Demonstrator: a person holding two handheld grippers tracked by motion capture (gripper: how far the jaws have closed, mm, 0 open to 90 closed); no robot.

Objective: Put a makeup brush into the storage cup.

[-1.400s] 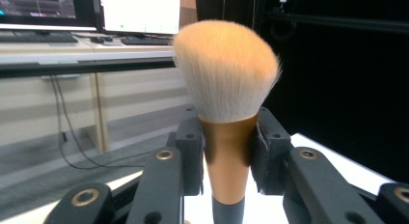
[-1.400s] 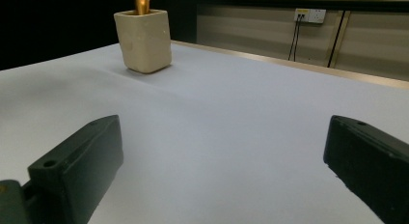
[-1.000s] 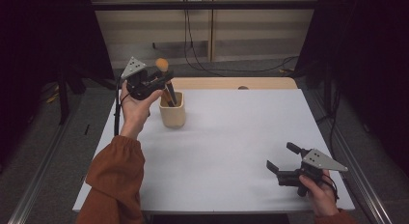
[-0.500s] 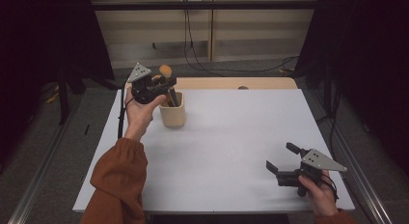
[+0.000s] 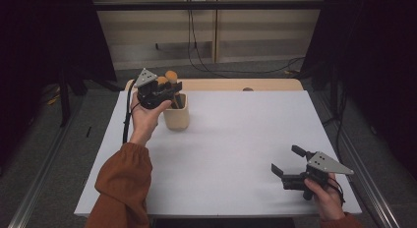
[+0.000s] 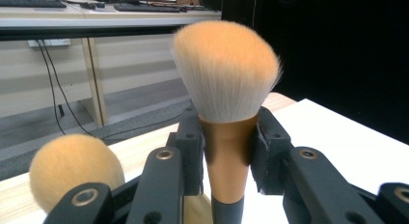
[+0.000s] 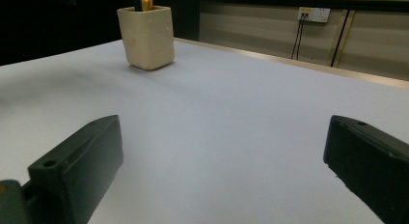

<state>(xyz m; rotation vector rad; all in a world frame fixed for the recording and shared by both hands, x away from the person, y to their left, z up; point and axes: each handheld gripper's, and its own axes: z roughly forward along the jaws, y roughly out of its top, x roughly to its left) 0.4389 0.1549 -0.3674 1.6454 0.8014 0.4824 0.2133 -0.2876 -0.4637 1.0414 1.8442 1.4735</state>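
My left gripper (image 5: 158,93) is shut on the copper ferrule of a makeup brush (image 6: 226,74) with a pale orange head, held upright just above a cream cup (image 5: 177,117) at the table's far left. In the high view the brush head (image 5: 171,75) pokes up beside the gripper. A second orange brush (image 6: 72,171) stands close on the left, and its handle seems to sit in the cup. My right gripper (image 5: 286,160) rests open near the front right corner. Nothing lies between its jaws, and it faces the cup (image 7: 147,35) across the table.
The white table top (image 5: 236,139) is bare between the two hands. A wooden strip (image 5: 265,84) runs along the far edge. Cables hang on the wall behind, and dark floor lies on both sides.
The left hand has sunk a little with the brush, closer to the cup. The right hand and its gripper have stayed where they were.
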